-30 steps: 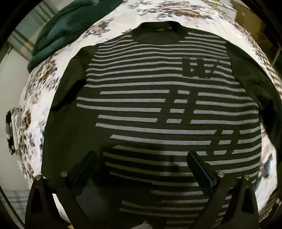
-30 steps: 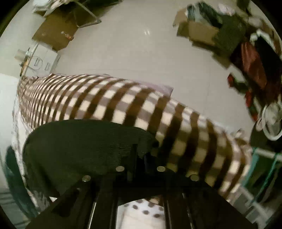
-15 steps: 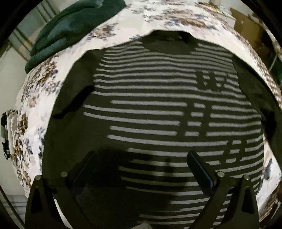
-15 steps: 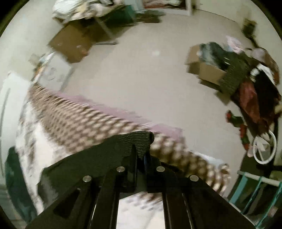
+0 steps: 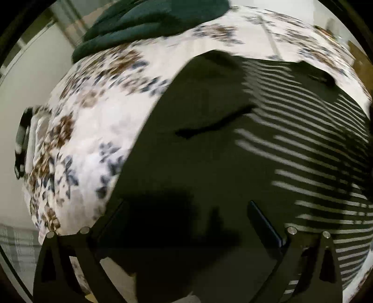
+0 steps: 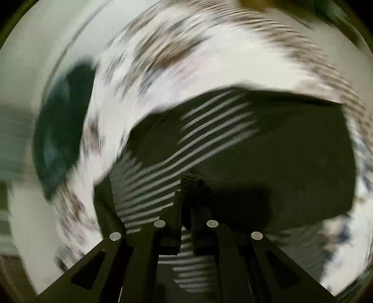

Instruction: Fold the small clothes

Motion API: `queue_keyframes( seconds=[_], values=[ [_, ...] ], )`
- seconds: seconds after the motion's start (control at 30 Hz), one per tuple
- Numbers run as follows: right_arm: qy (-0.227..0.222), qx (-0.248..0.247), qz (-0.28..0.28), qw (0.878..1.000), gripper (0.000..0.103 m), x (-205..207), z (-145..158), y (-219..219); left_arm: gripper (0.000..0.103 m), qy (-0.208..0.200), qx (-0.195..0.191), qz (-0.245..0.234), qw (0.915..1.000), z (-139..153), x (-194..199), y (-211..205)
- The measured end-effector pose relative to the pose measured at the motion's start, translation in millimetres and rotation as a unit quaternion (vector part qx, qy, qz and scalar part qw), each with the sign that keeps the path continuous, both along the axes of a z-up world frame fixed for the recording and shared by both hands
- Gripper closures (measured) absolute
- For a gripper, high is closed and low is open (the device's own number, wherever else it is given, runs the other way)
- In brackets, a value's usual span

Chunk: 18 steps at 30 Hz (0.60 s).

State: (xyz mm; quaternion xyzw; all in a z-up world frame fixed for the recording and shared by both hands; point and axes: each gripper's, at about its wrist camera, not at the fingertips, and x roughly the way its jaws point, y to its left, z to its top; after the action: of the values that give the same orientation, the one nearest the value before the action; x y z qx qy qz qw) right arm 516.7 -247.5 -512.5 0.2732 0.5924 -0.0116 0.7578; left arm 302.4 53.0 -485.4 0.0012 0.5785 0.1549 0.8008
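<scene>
A dark sweater with grey stripes (image 5: 291, 139) lies on a floral bedspread (image 5: 98, 111). Its plain dark left sleeve (image 5: 186, 144) fills the middle of the left wrist view. My left gripper (image 5: 186, 214) is open and empty, its fingers spread just above that sleeve. My right gripper (image 6: 186, 193) is shut on the cuff of the other sleeve (image 6: 190, 180) and holds it over the striped body (image 6: 209, 130), with the plain dark sleeve cloth (image 6: 291, 158) trailing to the right. The right wrist view is blurred by motion.
A dark green folded blanket (image 5: 149, 21) lies at the far end of the bed and also shows in the right wrist view (image 6: 58, 130). A black and white object (image 5: 23, 139) sits at the bed's left edge, beside a pale wall (image 5: 23, 81).
My right gripper has swung round from facing the room's floor to facing the bed, carrying the sleeve over the sweater's body. My left gripper has shifted left from the striped front to the left sleeve.
</scene>
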Motion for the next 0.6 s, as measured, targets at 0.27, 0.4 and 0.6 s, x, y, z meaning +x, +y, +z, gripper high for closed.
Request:
queue_keyframes(
  seconds=[0.27,0.4,0.6],
  values=[
    [0.054,-0.067,0.153,0.985,0.097,54.8,-86.9,213.4,0.0,0.005,0.007,0.046,0.9989,-20.3,-13.7,79.7],
    [0.084,-0.06,0.165,0.981,0.094,64.1,-110.2,227.1,0.0,0.006,-0.007,0.068,0.9977,-22.4,-22.3,112.0],
    [0.06,0.019,0.134,0.989,0.038,18.5,-77.5,168.8,0.0,-0.004,-0.067,0.127,0.9895,-15.8,-65.3,169.1]
  ],
)
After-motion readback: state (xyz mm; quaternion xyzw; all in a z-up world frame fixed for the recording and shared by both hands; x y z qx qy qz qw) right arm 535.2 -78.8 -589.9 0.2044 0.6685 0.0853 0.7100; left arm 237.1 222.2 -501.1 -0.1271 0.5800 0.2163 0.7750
